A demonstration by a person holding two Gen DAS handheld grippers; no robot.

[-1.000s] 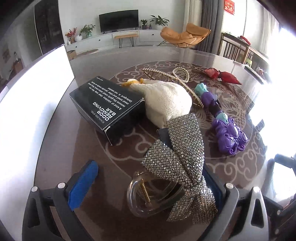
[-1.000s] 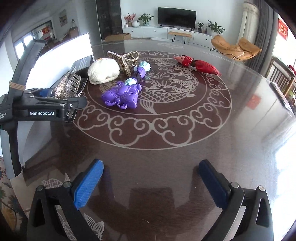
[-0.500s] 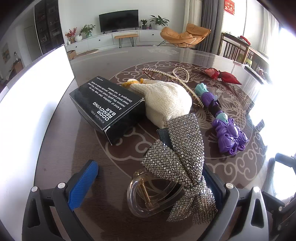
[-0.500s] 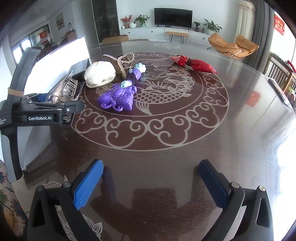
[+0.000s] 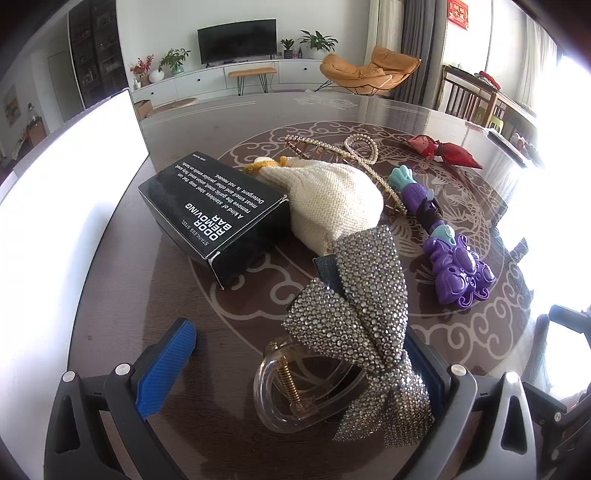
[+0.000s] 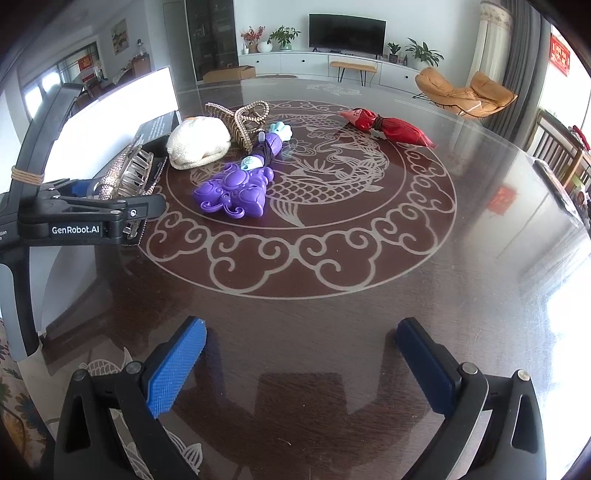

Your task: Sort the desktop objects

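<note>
Desk (image 6: 332, 332): dark, patterned, living room behind
Left tongs (image 5: 295, 369): spread wide, your rhinestone bow clip (image 5: 354, 325) sits between them, ungripped
Right tongs (image 6: 299, 362): wide apart, empty
Advice: close squarely across the clear claw, not the bow

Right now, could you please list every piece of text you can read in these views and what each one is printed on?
"STAINLESS STEEL ODOR REMOVING BAR": black box.
"A kind of stainless steel soap that can remove the garlic smell...": same box; the rest is hard to read.
"GenRobot.AI": left gripper, seen from the right wrist.
Red wall hanging: characters too blurred.
</note>
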